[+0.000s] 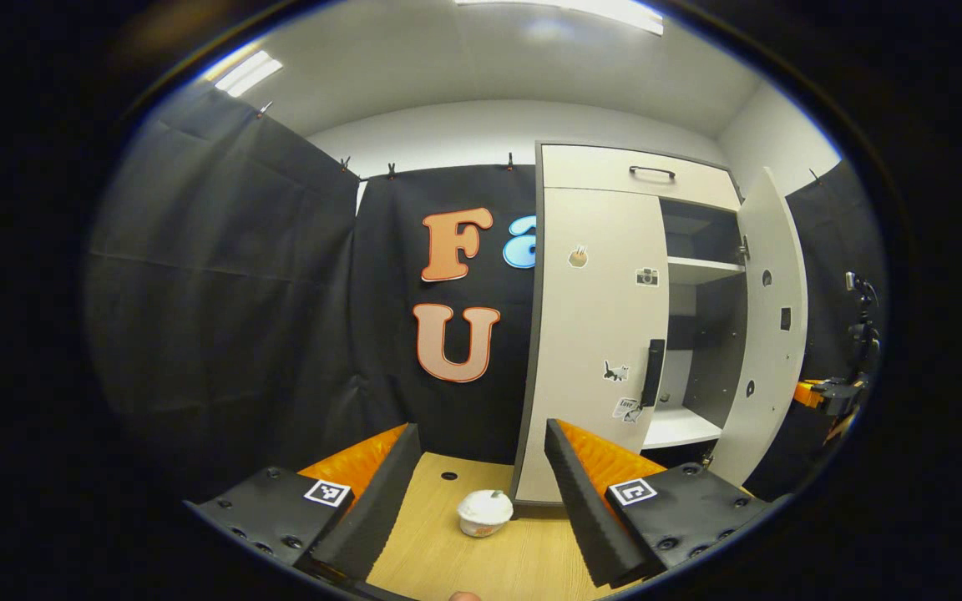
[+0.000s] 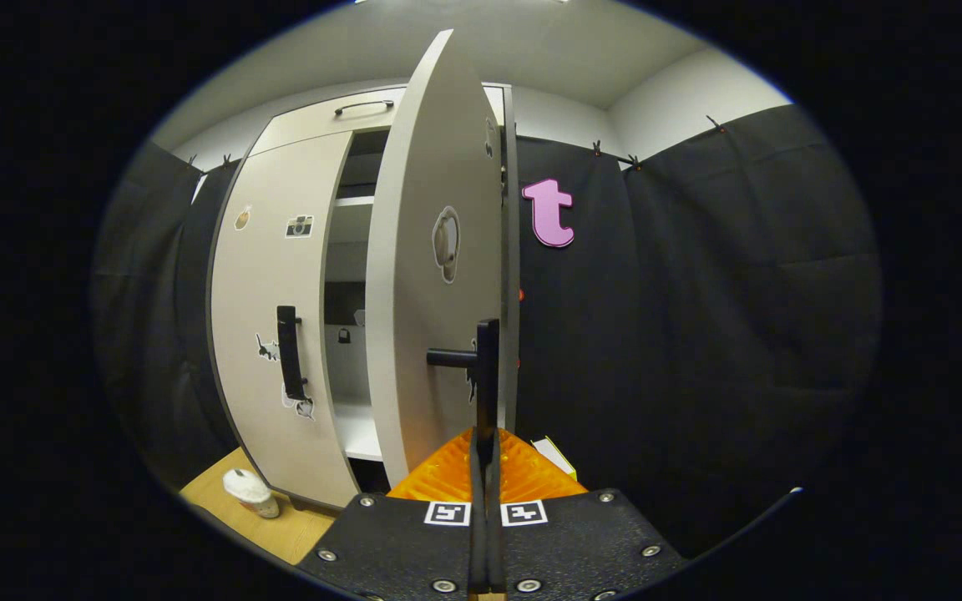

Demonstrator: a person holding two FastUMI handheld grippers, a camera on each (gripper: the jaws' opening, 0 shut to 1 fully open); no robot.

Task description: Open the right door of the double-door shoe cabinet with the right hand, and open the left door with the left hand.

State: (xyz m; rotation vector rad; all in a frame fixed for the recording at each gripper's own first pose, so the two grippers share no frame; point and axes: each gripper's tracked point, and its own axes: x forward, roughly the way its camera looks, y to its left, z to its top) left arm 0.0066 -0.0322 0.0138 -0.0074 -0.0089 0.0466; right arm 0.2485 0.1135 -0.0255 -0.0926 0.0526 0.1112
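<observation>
Now: right gripper (image 2: 485,451) jaws clamp right door handle (image 2: 481,367) | left gripper (image 1: 481,492) jaws wide | left door (image 1: 594,334) closed, stickers illegible

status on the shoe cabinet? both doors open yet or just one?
Just one. Done: the white right door is swung wide, shelves exposed. In hand: the right gripper is shut on that door's black bar handle. Left: the white left door with stickers is closed, its black handle untouched; the left gripper is open, short of it, above the wooden floor.
</observation>
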